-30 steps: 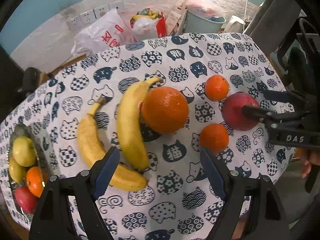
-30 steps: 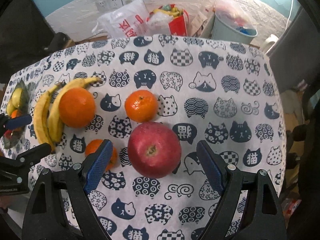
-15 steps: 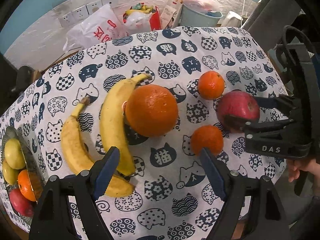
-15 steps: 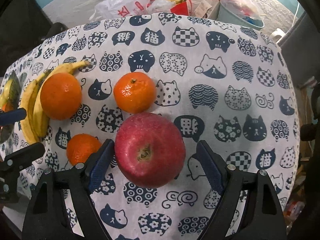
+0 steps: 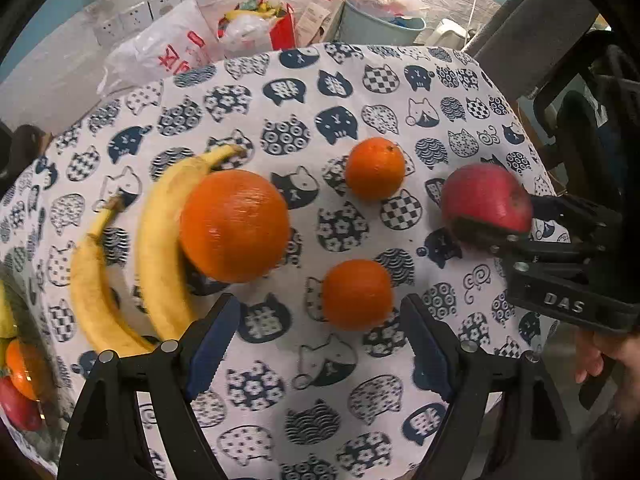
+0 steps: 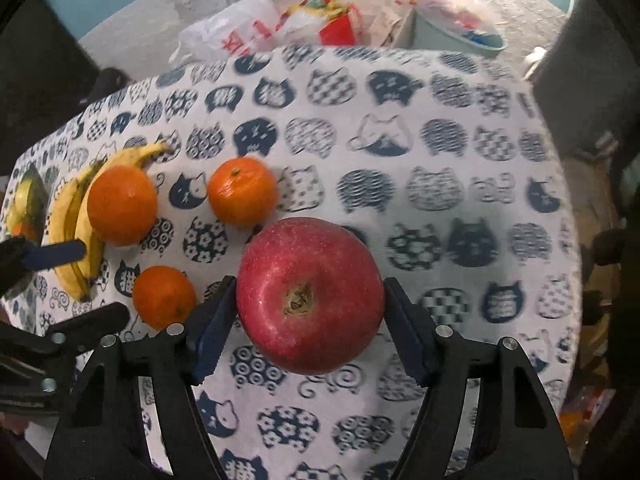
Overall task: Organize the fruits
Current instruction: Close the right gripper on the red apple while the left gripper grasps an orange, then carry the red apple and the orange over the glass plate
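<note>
A red apple [image 6: 310, 300] sits between the blue pads of my right gripper [image 6: 308, 290], whose jaws are closing, and both pads touch its sides. The left wrist view shows that apple [image 5: 484, 196] at the right with the right gripper [image 5: 520, 228] around it. My left gripper [image 5: 320, 308] stands open above the cloth, nothing between its fingers, just in front of a small orange [image 5: 356, 294]. Another small orange [image 5: 374, 168], a large orange [image 5: 234, 226] and two bananas [image 5: 160, 248] lie beyond.
A bowl [image 5: 48, 400] with several fruits sits at the far left edge of the cat-print tablecloth [image 5: 320, 100]. Plastic bags [image 5: 160, 52] and a pale bin [image 5: 380, 24] stand behind the table. A person's hand [image 5: 600, 356] holds the right gripper near the table's right edge.
The right gripper came forward around the red apple and its jaws narrowed onto it. The left gripper drifted right, from over the bananas toward the small orange, still open.
</note>
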Demonstrator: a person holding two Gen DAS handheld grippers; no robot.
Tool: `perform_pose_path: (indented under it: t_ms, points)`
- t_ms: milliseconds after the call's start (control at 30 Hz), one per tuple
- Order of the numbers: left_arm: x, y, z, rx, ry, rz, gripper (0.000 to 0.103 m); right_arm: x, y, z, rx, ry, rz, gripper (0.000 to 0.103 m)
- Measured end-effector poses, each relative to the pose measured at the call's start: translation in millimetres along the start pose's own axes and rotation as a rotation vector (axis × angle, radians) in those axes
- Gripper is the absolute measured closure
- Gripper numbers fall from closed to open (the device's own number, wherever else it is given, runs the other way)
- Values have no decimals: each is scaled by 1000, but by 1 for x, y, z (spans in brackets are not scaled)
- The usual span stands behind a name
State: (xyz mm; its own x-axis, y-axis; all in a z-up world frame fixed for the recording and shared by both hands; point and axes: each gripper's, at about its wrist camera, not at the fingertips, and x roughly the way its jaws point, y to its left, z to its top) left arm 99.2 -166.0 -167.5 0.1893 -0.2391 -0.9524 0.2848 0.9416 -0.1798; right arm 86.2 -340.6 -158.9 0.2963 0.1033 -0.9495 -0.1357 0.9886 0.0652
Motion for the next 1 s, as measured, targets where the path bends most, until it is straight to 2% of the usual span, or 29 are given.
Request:
perform_pose_path:
  t_ms: [167,467,633,767,1000]
  points:
    - [12,-14,2,18,21,-1,19,-5,-9,-7,9,-2,-19,31]
    - [33,-23,-1,73,36,41,20,-6,-16,-14,25,7,-12,31]
    - [38,-20,-1,86,32,42,35,-5,-11,-11,18,8,-3,31]
    - [38,-20,0,96,24,-7,55,-4,-8,-10,9,8,-1,31]
    - [36,-26,-3,141,12,13,56,-5,-5,-8,2,2,-2,31]
